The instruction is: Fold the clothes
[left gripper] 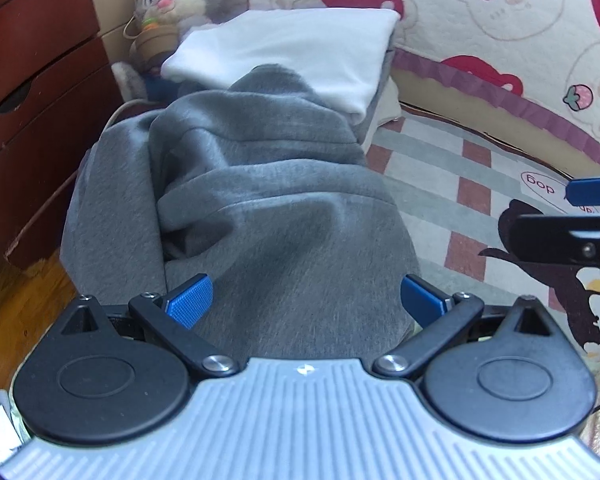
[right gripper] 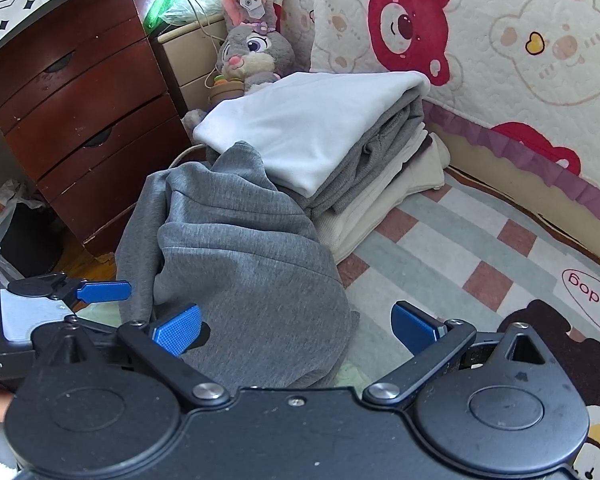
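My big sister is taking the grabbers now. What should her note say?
Left gripper: open, holding nothing, hovering over the near end of the gray sweatshirt.
Right gripper: open, empty, by the same garment's near right edge.
The sweatshirt lies bunched on the checked rug, its far end resting against the stack of folded clothes, which has a white piece on top.
Done: the stack looks folded.
Left: the gray sweatshirt is not neatly folded yet; probably flatten it, fold it, then add it to the stack.
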{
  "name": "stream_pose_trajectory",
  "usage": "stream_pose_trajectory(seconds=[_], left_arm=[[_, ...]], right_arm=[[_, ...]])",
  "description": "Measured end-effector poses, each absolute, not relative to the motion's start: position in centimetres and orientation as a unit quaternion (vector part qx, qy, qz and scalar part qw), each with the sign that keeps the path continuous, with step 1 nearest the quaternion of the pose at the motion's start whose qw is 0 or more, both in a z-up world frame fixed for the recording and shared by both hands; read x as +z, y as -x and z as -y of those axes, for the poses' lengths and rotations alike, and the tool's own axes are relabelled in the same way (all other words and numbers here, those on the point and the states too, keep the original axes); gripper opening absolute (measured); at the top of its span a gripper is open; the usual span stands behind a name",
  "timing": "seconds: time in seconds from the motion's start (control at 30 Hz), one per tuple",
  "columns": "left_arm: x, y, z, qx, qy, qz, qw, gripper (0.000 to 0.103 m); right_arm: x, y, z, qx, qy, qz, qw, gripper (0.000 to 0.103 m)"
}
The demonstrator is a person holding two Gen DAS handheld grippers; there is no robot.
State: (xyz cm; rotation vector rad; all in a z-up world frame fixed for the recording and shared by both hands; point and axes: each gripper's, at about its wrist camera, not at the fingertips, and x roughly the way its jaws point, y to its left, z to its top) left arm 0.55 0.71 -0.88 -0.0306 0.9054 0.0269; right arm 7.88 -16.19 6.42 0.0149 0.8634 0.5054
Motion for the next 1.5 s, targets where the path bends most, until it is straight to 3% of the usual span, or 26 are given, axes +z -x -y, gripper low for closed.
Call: stream_pose_trajectory(seconds=[0.87,1.1,1.2,1.47,1.5], left_arm=[[-0.8,-0.4,-1.3,0.028,0.018,-0.434,0.900,0.102],[-1.7,-0.2,-4.5,0.054,0.096,-0.441,0.891,0.102],[-2.4,0.9,-7.5,0.094,0.129,-0.410,0.898,0.101],[-5.7,2.5,-14.1,0.179,0.141,-0.344,0.911,0.103],[-6.0,2.5,-14.3,0.171,0.136,-0.340,0.915,0.103]], right_arm=[[6.3,-7.6,16.3,0.258,-0.001,-0.409,0.875,0.102],[6.0,-7.3,17.0,0.279,-0.039,-0.385,0.879,0.102],[6.0,-6.5,17.3,0.316,-0.084,-0.367,0.871,0.102],[-1.0,-10.5,14.0,0.329,-0.053,-0.386,0.860,0.102],[-2.1,-11.2,13.7,0.331,-0.044,-0.395,0.856,0.095]])
